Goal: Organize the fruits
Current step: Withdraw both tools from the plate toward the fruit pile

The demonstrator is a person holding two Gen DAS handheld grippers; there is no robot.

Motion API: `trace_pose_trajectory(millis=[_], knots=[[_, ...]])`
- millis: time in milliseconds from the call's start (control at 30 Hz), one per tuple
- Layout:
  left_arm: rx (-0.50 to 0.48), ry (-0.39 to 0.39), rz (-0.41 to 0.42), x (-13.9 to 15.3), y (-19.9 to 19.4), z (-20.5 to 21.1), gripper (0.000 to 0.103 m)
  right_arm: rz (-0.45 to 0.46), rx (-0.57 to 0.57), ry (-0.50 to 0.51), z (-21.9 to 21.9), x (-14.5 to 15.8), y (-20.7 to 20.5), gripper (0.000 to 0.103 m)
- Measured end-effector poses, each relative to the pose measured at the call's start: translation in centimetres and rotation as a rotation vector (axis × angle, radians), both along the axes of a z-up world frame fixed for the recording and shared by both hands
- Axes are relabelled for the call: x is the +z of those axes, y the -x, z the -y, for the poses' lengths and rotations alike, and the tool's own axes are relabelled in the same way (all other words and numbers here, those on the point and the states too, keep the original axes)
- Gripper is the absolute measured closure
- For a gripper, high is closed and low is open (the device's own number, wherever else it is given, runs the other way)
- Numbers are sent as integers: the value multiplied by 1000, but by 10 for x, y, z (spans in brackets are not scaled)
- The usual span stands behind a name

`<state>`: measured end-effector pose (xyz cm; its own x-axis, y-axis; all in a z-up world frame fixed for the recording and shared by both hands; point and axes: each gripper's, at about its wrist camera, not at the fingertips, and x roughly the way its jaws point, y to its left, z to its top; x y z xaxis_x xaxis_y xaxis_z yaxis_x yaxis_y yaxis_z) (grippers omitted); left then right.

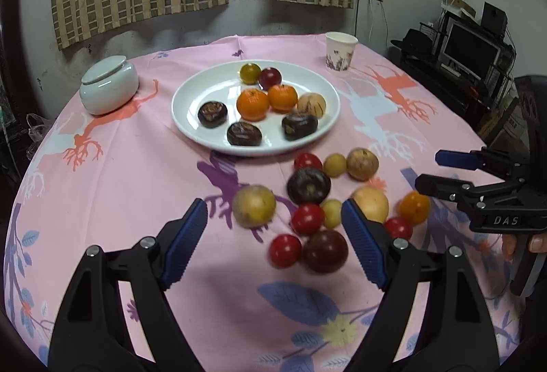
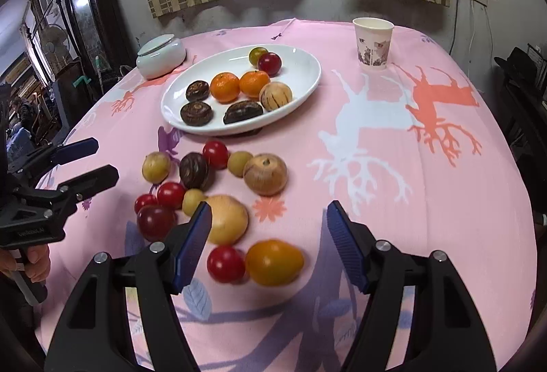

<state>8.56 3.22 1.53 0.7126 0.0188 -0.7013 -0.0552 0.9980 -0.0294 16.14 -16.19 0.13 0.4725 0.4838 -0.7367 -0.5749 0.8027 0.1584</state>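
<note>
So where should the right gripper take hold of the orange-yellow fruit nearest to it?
Across its shorter middle, coming from above. The orange-yellow fruit is oval, lying long side across the view, with a red tomato touching its left end. The open right gripper would probably fit best front to back, clear of that tomato.

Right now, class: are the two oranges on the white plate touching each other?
Touching. In the right wrist view the left orange and right orange press side to side on the plate, with no gap.

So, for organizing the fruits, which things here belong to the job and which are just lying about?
Job:
- white plate with fruit on it
- loose fruit on the cloth
- left tongs and right tongs, both open and empty

Lying about:
- paper cup
- lidded white jar
</note>
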Motion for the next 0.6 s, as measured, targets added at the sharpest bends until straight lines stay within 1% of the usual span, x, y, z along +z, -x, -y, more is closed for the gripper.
trace_pose_trajectory(millis=[167, 267, 333, 367, 433, 567, 600], knots=[[-7, -1, -22, -12, 10, 9, 20, -2, 21, -46, 5, -2, 7, 33], [-11, 36, -32, -19, 11, 9, 20, 2, 36, -50, 7, -1, 10, 33], [-2, 55, -30, -22, 11, 6, 19, 23, 49, -32, 7, 1, 14, 33], [6, 56, -15, -23, 12, 4, 18, 46, 51, -6, 6, 1, 17, 33], [9, 55, -12, -26, 13, 1, 15, 92, 48, 79, 4, -2, 21, 33], [37, 94, -19, -28, 12, -11, 15, 136, 51, 201, -2, -11, 25, 33], [40, 101, -20, -29, 12, -13, 14, 142, 65, 209, -4, -12, 27, 33]])
